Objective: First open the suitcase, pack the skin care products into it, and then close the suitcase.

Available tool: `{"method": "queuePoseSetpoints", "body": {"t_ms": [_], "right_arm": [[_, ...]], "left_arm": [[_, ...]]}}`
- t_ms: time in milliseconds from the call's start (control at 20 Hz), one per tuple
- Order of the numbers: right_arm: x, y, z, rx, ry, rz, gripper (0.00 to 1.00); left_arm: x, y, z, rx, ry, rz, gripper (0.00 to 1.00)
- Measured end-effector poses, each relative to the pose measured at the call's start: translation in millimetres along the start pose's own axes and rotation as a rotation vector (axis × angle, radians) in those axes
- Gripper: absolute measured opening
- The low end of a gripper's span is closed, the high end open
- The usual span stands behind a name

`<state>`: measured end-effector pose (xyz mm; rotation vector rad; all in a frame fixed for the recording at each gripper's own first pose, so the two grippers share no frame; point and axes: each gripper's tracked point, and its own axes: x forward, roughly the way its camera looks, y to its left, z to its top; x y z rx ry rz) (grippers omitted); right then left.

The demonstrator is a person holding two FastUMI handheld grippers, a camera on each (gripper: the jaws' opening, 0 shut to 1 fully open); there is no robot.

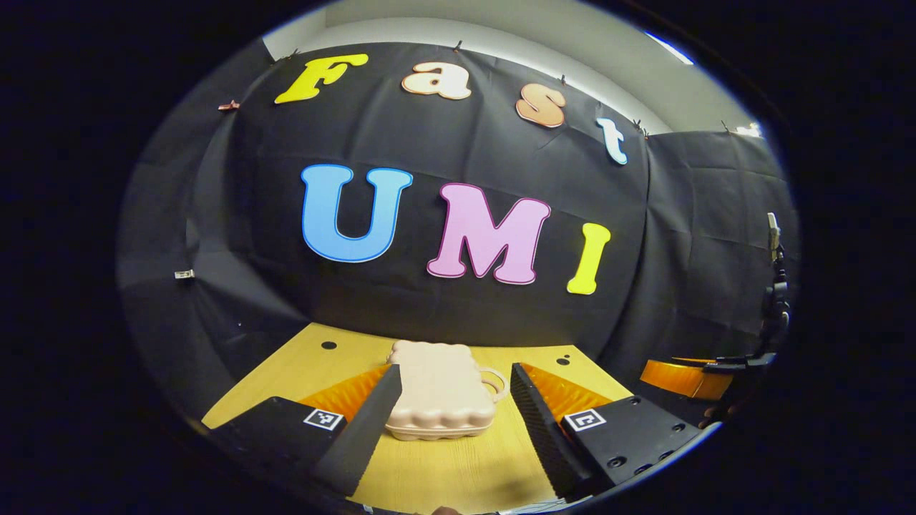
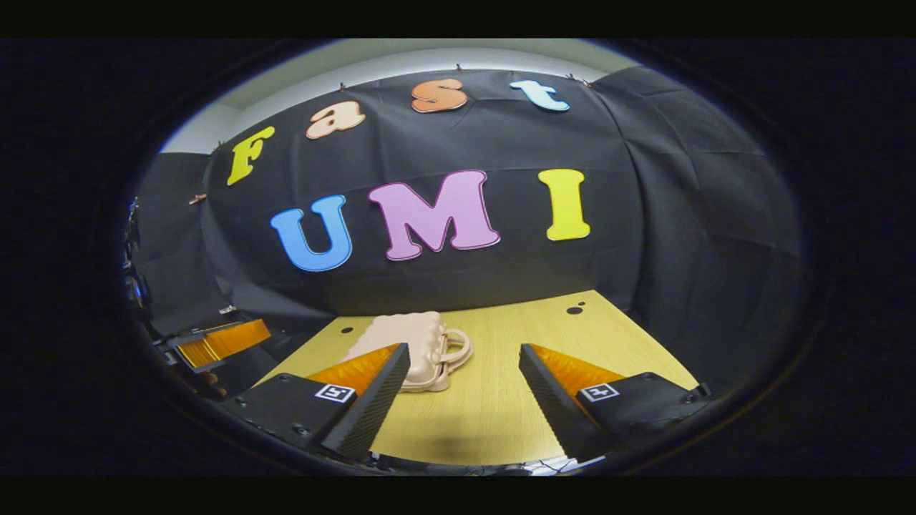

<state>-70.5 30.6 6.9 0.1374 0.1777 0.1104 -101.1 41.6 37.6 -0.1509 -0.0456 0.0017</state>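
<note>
Both tongs, left (image 1: 451, 422) & right (image 2: 461, 400), spread wide, holding nothing; suitcase (image 1: 440, 393) shut on table (image 1: 458, 472), so opening, packing, closing all left.

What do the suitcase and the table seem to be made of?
The suitcase looks like moulded hard plastic with a matte pale pink finish: its lid has rounded ribs and scalloped edges, and its loop handle is the same colour. The table looks like light wood or wood-look laminate: it is yellowish with fine straight grain lines and a smooth, slightly shiny surface. Which of the two it is cannot be told.
</note>
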Motion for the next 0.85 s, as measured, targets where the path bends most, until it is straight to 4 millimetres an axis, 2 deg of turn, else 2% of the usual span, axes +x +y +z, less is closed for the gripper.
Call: {"method": "queuePoseSetpoints", "body": {"t_ms": [200, 600, 800, 850], "right_arm": [[-8, -4, -6, -0.001, -0.001, -0.021, 0.98], [-12, 1, 8, -0.019, -0.040, -0.014, 0.98], [-14, 9, 10, -0.027, -0.046, 0.012, 0.98], [-15, 12, 11, -0.040, -0.051, 0.020, 0.89]], "left_arm": [[-15, 3, -11, 0.014, 0.012, -0.008, 0.96], [-7, 2, -3, 0.020, -0.008, -0.025, 0.96], [-8, 1, 1, 0.036, -0.024, -0.010, 0.96], [-8, 1, 0, 0.041, -0.024, -0.004, 0.96]]}}
